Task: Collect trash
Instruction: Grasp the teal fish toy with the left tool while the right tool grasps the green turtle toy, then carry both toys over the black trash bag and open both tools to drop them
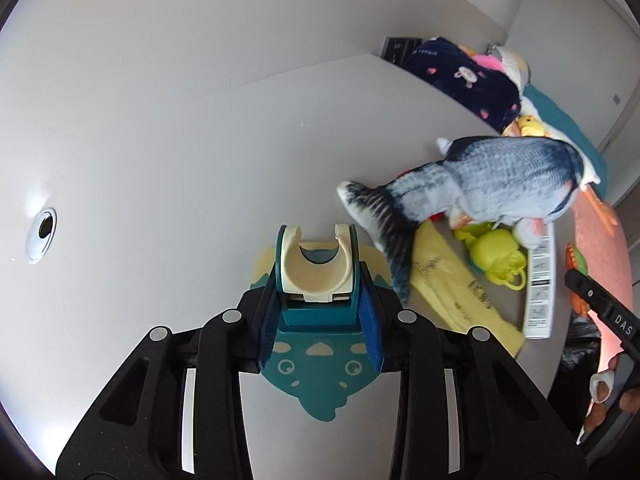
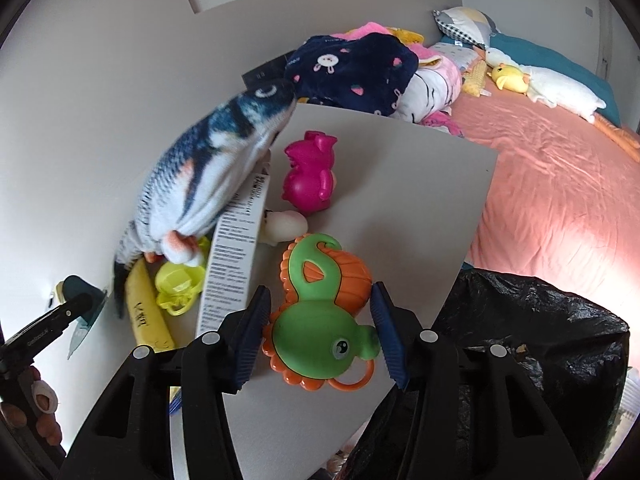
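Green and orange plastic, the seahorse toy lies flat on the grey table between the right gripper's parted fingers, long axis running away, head nearest. It looks light, rigid and slick; grip across the body. The left gripper clamps a teal holder. The black trash bag gapes alongside.

The plush fish covers the top of the white printed box and most of the yellow-green toy. The box print is way too blurry to read. The black trash bag gets cut off at 4 o'clock, and the yellow packet tucks under the fish tail.
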